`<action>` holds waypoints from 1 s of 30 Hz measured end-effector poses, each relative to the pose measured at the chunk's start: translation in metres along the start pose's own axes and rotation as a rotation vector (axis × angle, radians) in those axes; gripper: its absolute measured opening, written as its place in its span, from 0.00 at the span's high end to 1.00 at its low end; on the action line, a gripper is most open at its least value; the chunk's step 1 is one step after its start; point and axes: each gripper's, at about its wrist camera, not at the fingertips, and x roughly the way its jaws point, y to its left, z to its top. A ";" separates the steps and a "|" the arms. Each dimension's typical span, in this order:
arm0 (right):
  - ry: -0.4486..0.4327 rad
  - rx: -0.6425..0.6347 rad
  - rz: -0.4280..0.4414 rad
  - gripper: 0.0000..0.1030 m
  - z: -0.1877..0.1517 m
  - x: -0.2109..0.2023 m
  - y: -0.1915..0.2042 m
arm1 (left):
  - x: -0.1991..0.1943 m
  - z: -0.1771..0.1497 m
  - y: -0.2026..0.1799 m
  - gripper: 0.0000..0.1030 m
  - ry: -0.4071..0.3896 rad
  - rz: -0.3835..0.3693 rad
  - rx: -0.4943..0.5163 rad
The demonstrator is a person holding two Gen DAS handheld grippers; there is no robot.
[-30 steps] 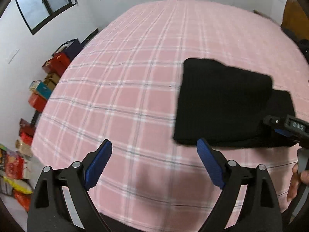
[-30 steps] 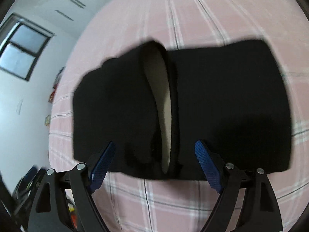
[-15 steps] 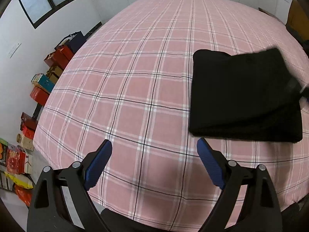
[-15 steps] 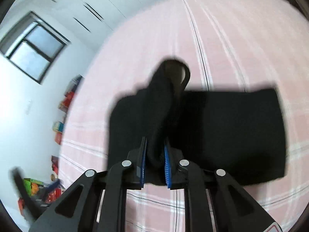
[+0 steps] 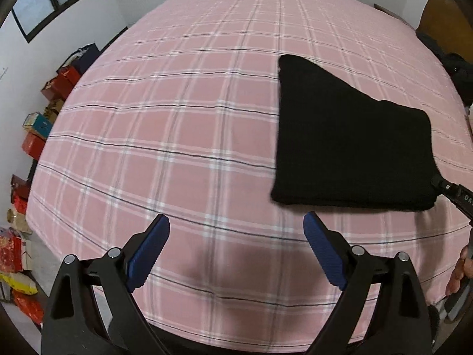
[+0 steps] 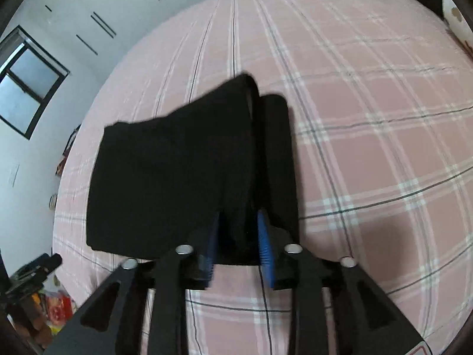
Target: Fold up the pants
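We count one bed, spread with a pink plaid sheet, and it fills most of both views. On it lies one pair of black pants, folded into a thick, dark bundle with no pattern we can make out. In the left wrist view the bundle sits ahead and to the right of the left claw, flat along its near edge, while its far edge slopes down from a peak at the far left corner. In the right wrist view the top layer of the pants is raised at its right edge, where a pale inner lining shows in the gap between the layers.

We see two claws. The left claw hangs over bare sheet with its blue pads spread wide and nothing between them. The right claw has its pads pressed together on the near edge of the pants, pinching the raised fold.

Beside the bed, to the left of the left claw, stands a row of coloured boxes along the white wall.
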 end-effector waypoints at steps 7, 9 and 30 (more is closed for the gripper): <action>-0.029 0.032 0.036 0.32 0.050 0.000 0.000 | 0.010 0.009 -0.011 0.13 0.016 -0.013 -0.019; -0.031 0.029 0.022 0.30 0.068 0.011 0.000 | 0.011 0.009 -0.014 0.13 0.019 -0.010 -0.013; -0.043 0.041 0.015 0.35 0.032 -0.001 -0.016 | 0.039 0.020 -0.020 0.11 0.056 -0.107 -0.035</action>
